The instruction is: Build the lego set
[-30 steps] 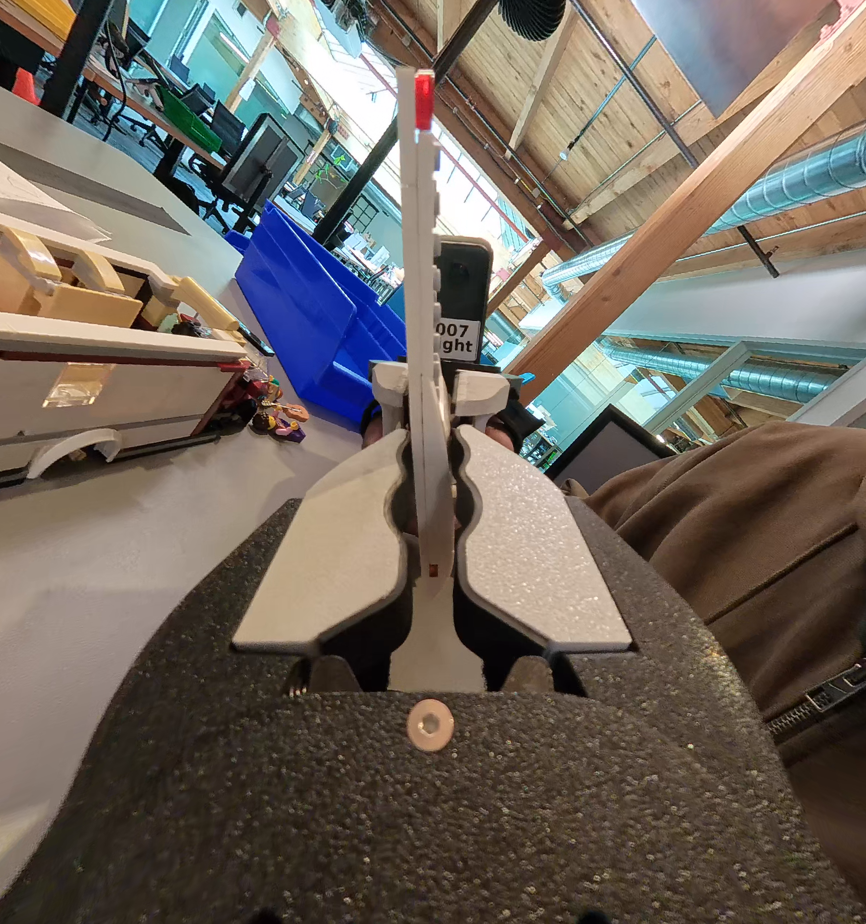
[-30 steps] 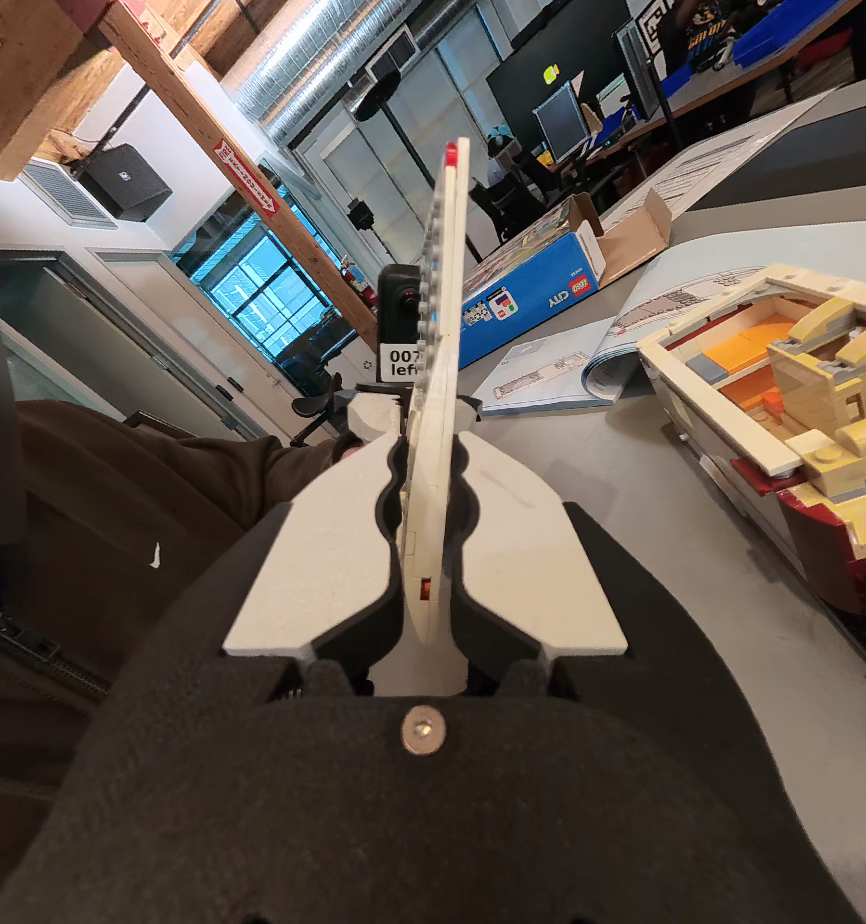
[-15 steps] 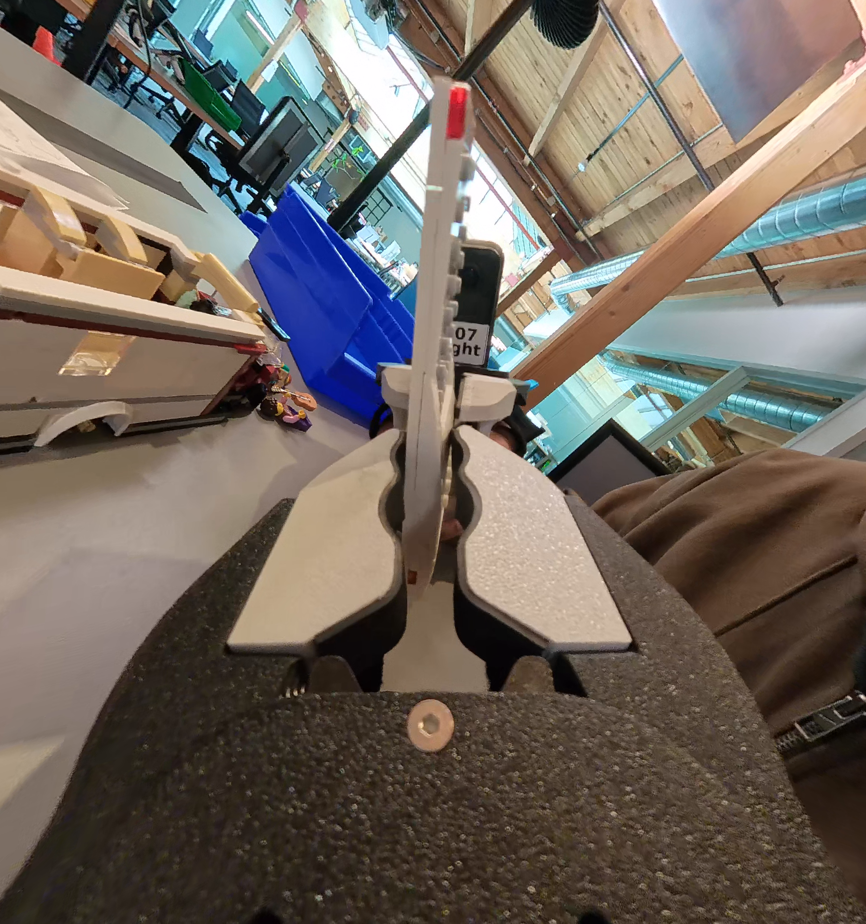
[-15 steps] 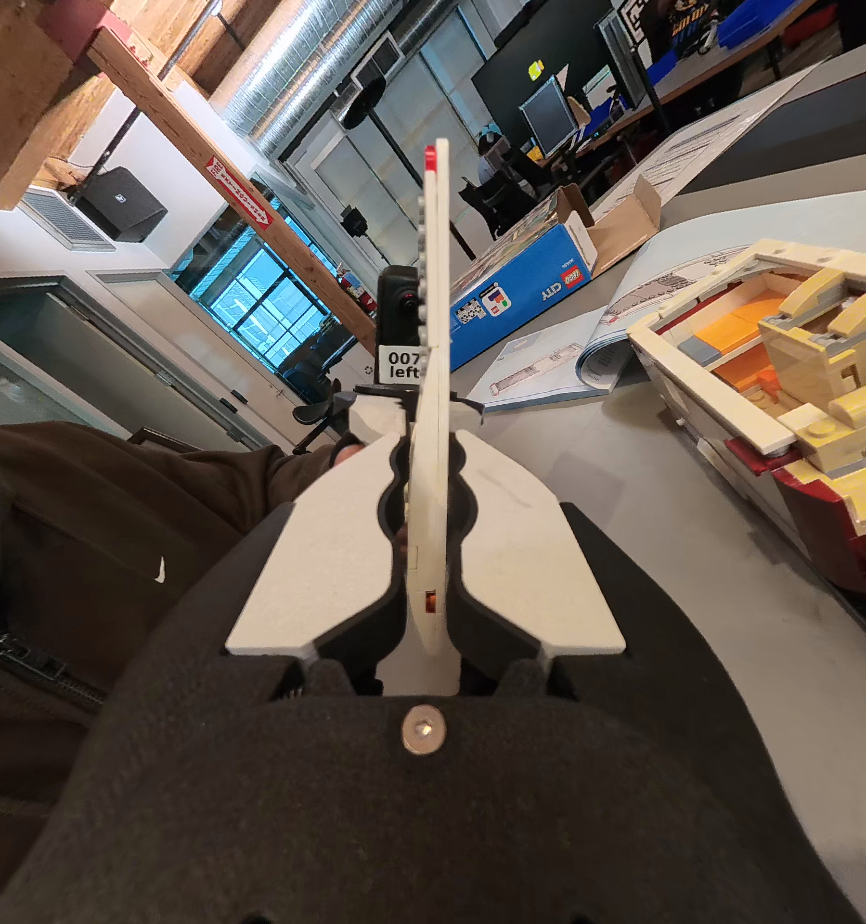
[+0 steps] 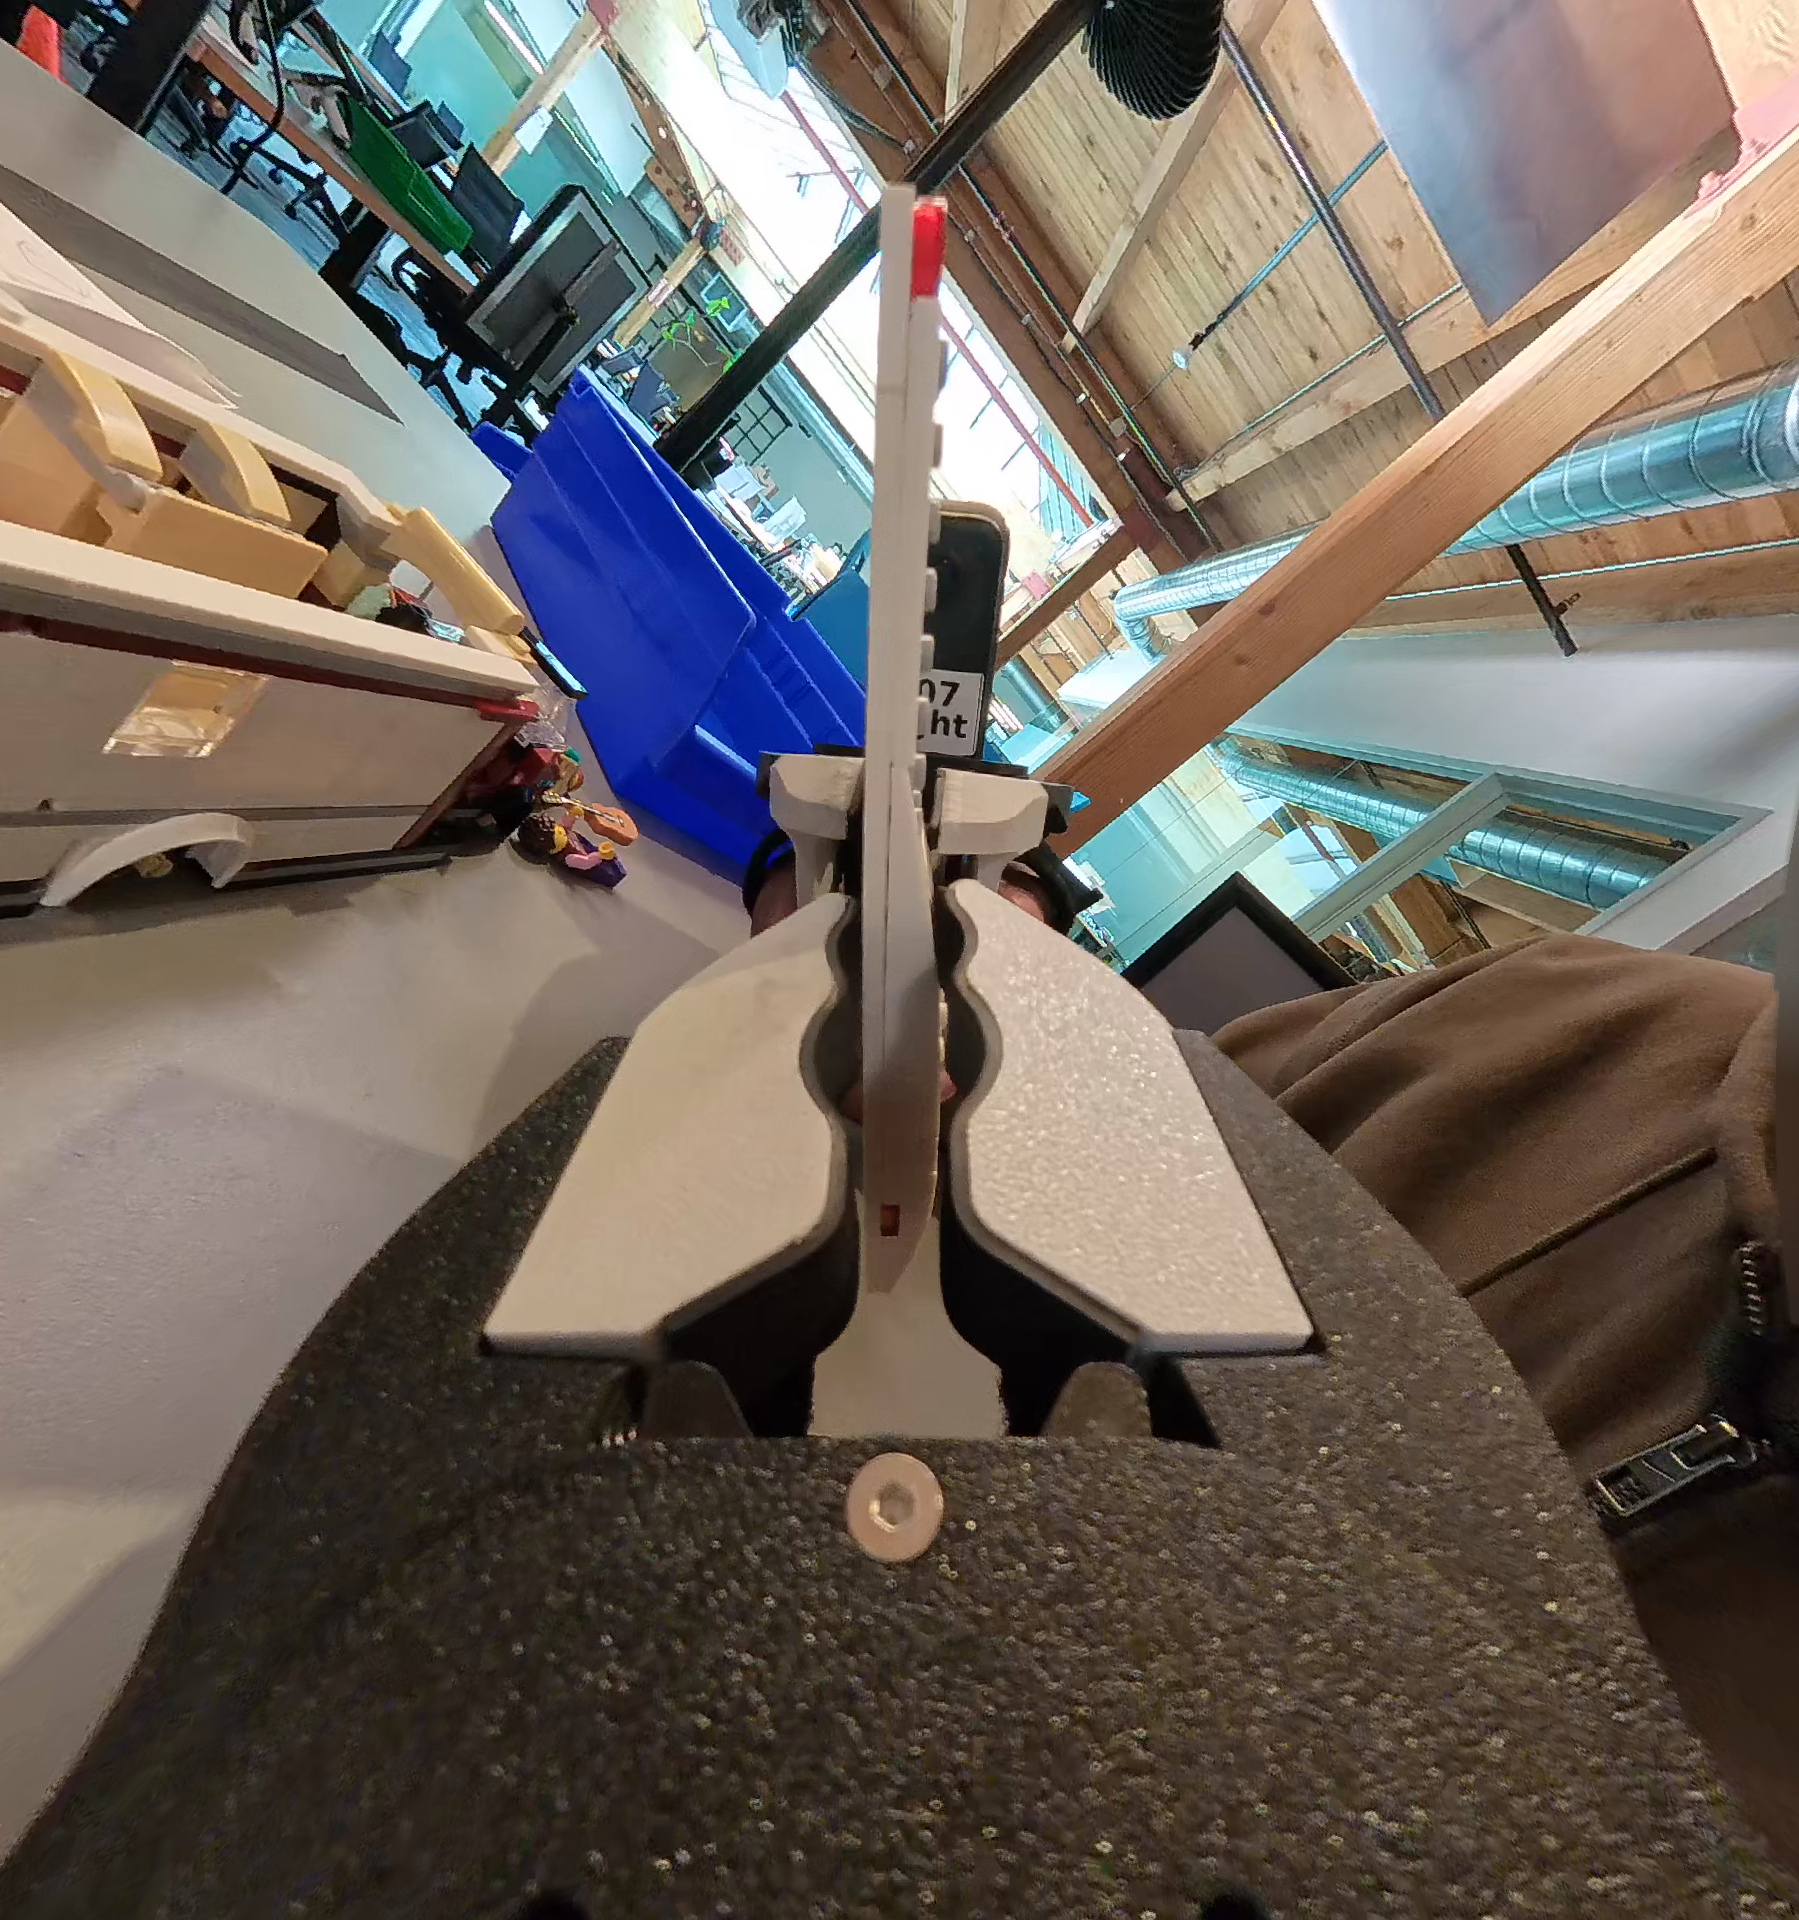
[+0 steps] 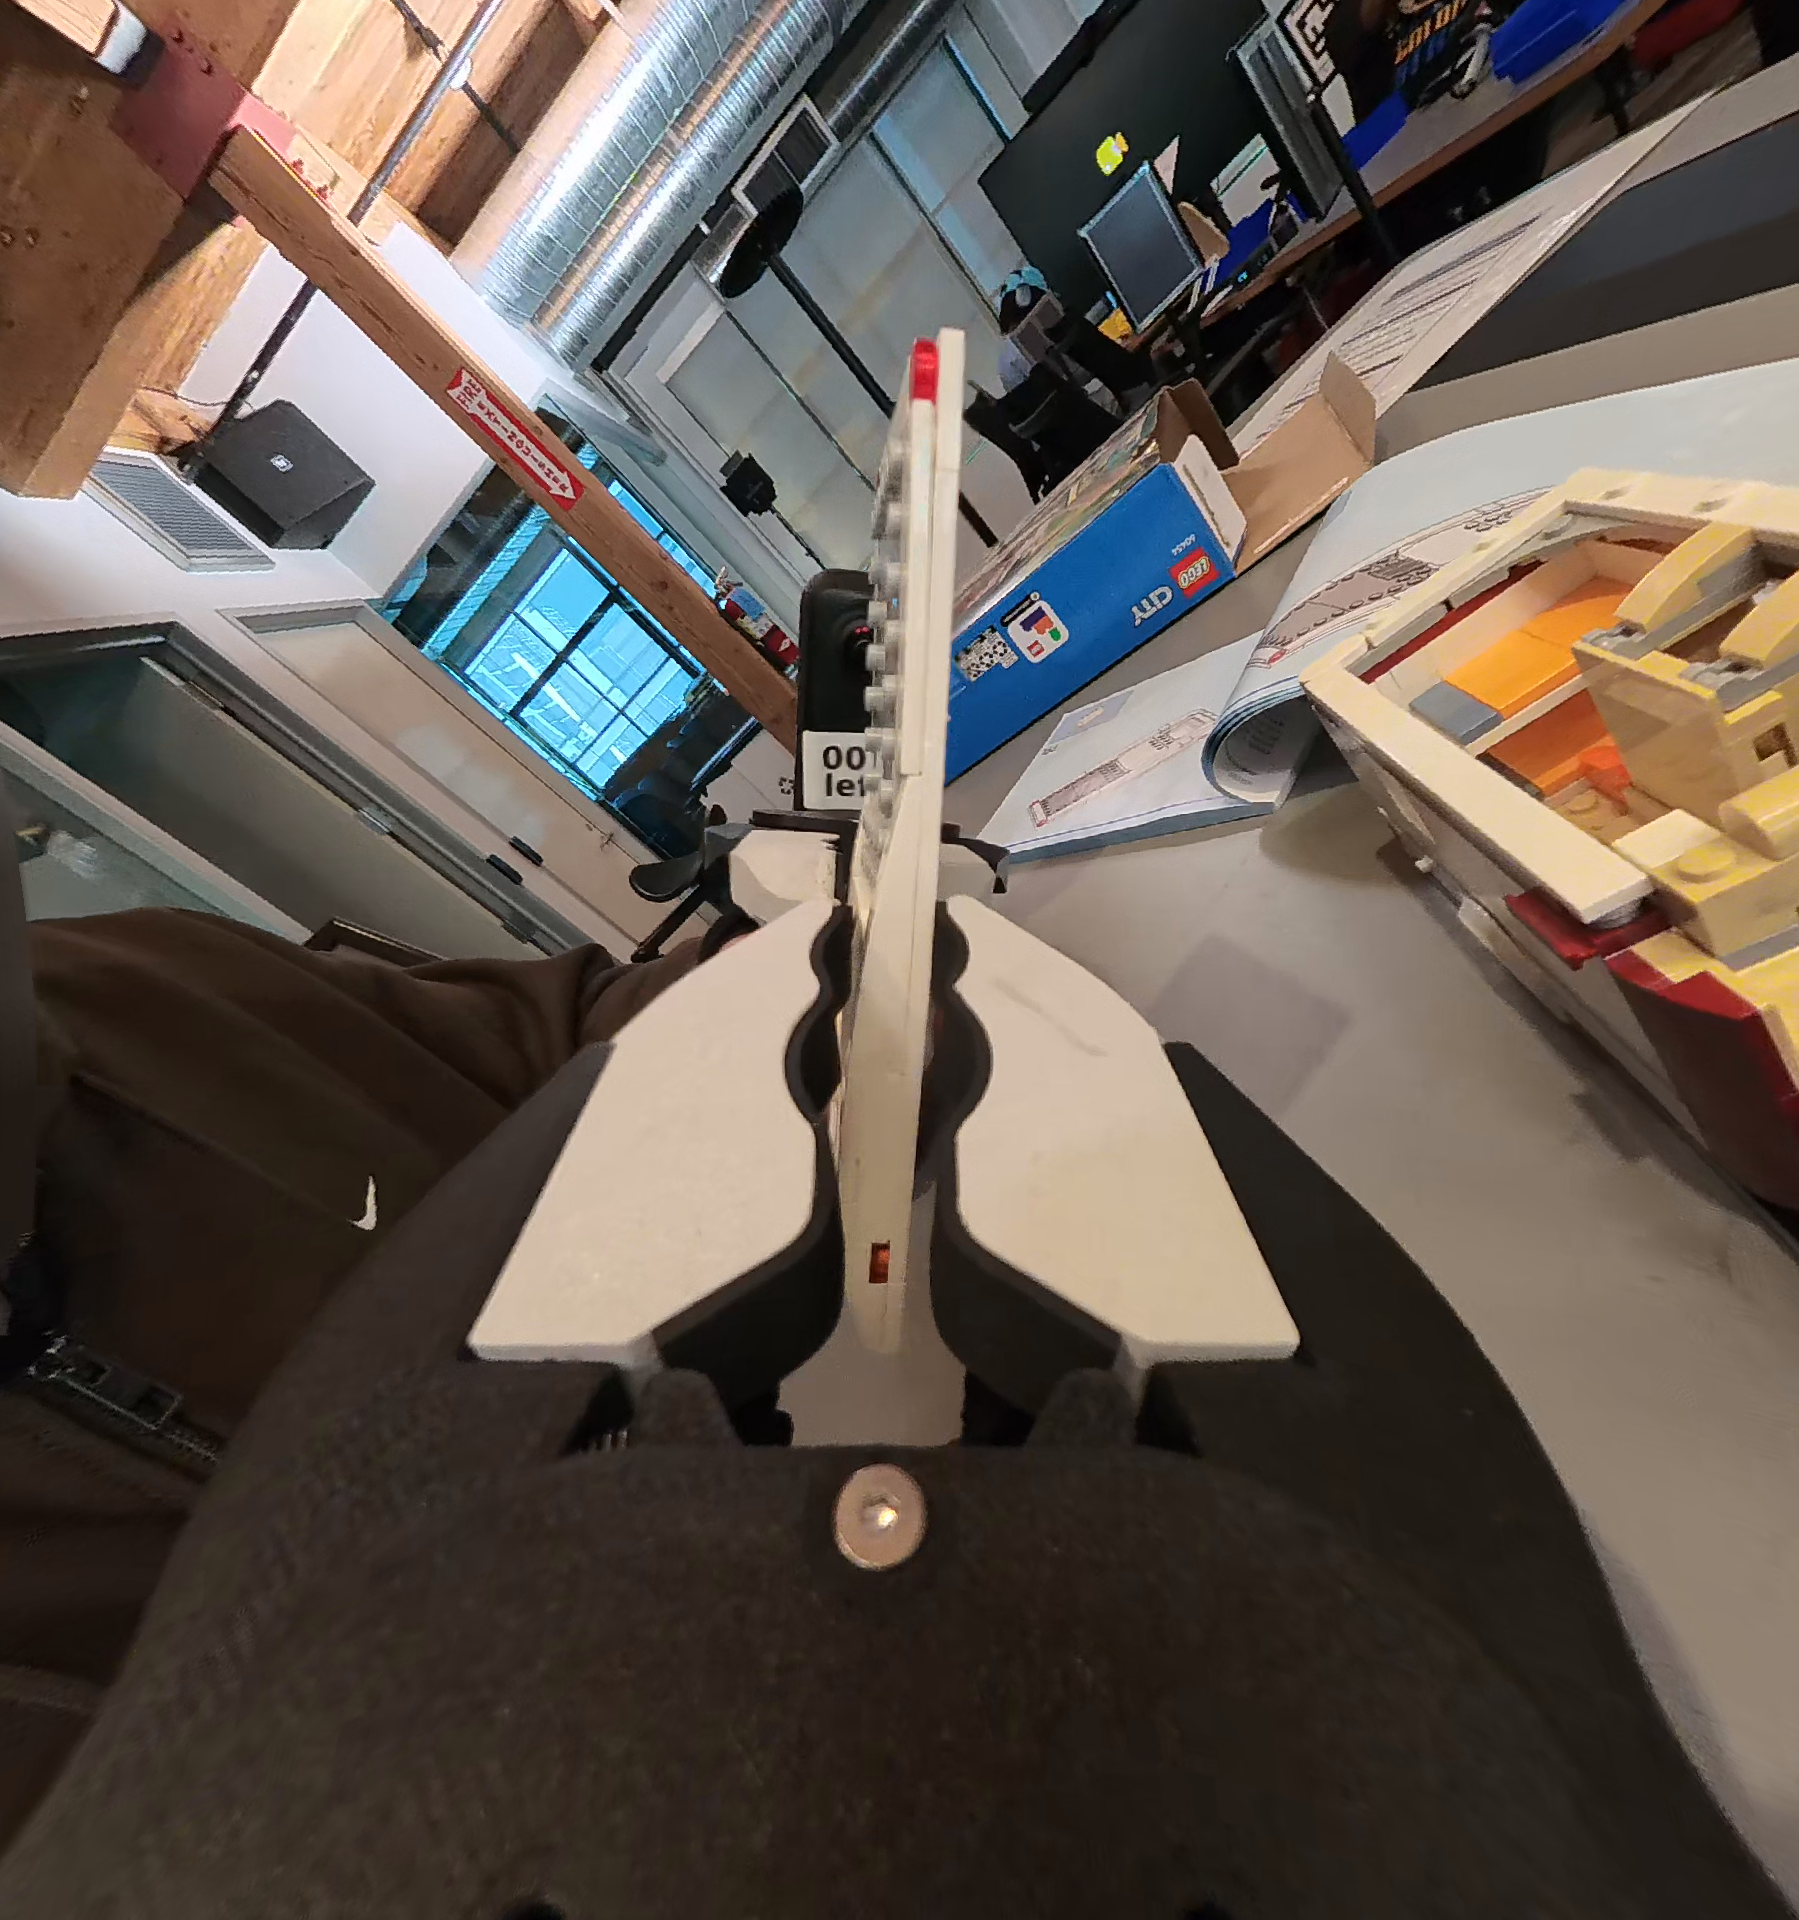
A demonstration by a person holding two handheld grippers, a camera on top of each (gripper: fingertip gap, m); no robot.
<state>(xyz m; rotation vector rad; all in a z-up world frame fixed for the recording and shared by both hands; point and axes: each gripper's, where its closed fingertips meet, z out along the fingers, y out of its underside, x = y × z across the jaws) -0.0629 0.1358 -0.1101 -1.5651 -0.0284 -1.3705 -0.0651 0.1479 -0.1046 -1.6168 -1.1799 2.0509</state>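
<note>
A long white studded brick plate (image 5: 900, 623) with a red tip (image 5: 926, 244) stands on edge in the air between my two grippers, which face each other. My left gripper (image 5: 897, 914) is shut on one end of it, both pads pressing its faces. My right gripper (image 6: 887, 914) is shut on the other end of the same plate (image 6: 916, 623). In the left wrist view the right gripper's white fingers (image 5: 817, 821) clamp the plate farther along. In the right wrist view the left gripper's fingers (image 6: 781, 873) do the same.
A cream and dark red brick-built model (image 5: 199, 665) lies on the grey table (image 5: 251, 1039) and also shows in the right wrist view (image 6: 1601, 748). Minifigures (image 5: 573, 831) and a blue bin (image 5: 646, 644) lie beyond it. A blue box (image 6: 1092, 613) and an open booklet (image 6: 1134, 769) lie near. A person's brown jacket (image 5: 1497, 1122) is close. Left and right tips are no more than a few centimetres apart.
The plate leaned over half a second ago and now stands upright again. Both grippers kept their hold on it and shifted only slightly.
</note>
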